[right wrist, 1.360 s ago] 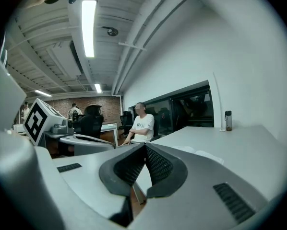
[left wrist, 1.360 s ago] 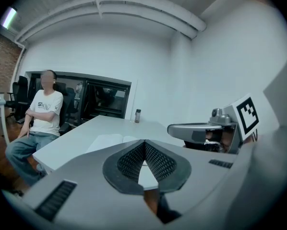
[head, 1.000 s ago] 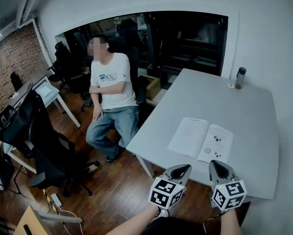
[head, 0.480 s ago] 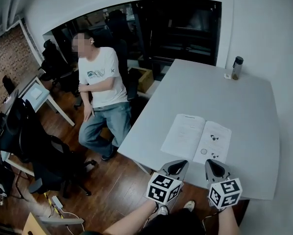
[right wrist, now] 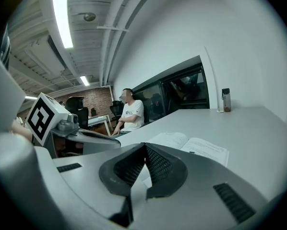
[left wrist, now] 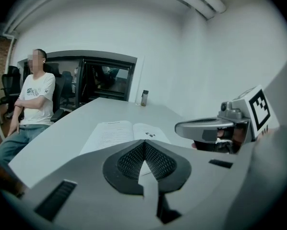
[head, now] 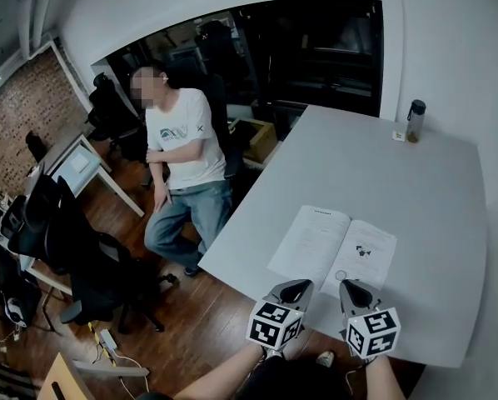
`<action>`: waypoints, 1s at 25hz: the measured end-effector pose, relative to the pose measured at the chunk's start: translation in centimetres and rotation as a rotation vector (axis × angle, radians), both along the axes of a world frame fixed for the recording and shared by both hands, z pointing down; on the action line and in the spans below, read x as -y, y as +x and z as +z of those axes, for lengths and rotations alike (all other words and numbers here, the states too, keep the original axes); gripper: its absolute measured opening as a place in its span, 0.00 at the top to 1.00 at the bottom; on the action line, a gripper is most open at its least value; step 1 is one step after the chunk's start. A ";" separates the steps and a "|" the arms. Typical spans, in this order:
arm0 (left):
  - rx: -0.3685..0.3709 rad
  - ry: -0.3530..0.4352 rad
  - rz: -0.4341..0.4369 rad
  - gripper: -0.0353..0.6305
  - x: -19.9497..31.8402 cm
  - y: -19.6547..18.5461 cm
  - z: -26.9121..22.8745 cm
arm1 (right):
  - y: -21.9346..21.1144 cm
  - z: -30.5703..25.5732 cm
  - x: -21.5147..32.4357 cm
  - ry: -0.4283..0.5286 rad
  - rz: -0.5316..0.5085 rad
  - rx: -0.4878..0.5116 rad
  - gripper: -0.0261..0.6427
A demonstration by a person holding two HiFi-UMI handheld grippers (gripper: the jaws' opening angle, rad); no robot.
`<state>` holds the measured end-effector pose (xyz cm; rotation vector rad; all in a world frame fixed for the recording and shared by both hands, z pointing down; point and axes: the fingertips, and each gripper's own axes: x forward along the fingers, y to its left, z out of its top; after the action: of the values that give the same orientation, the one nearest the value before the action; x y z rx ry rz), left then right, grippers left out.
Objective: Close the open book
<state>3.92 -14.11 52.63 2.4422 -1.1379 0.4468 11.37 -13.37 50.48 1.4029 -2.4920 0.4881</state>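
Observation:
An open book lies flat on the grey table, its white pages facing up, near the table's front edge. It also shows ahead of the jaws as the book in the left gripper view and the book in the right gripper view. My left gripper hovers just short of the book's near edge, jaws shut and empty. My right gripper hangs beside it, close to the right page's near edge, also shut with nothing between the pads.
A dark bottle and a small item stand at the table's far edge by the wall. A person sits on a chair left of the table. Black office chairs and cables crowd the wooden floor at left.
Both grippers have moved forward and down toward the book's near edge, side by side. The book lies as before. Both pairs of jaws stay shut.

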 end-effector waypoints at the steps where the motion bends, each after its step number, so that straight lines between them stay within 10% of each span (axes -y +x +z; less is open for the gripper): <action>1: 0.006 -0.005 -0.007 0.94 0.2 -0.3 0.3 | -0.1 0.3 0.1 -0.006 -0.007 0.000 0.95; 25: 0.125 -0.164 -0.026 0.85 7.7 -9.2 10.3 | -6.0 6.6 4.0 -0.171 0.003 -0.158 0.95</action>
<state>-5.31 -21.84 62.90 2.2830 -1.1336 0.6655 5.37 -17.37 57.05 1.3258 -2.2664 0.5545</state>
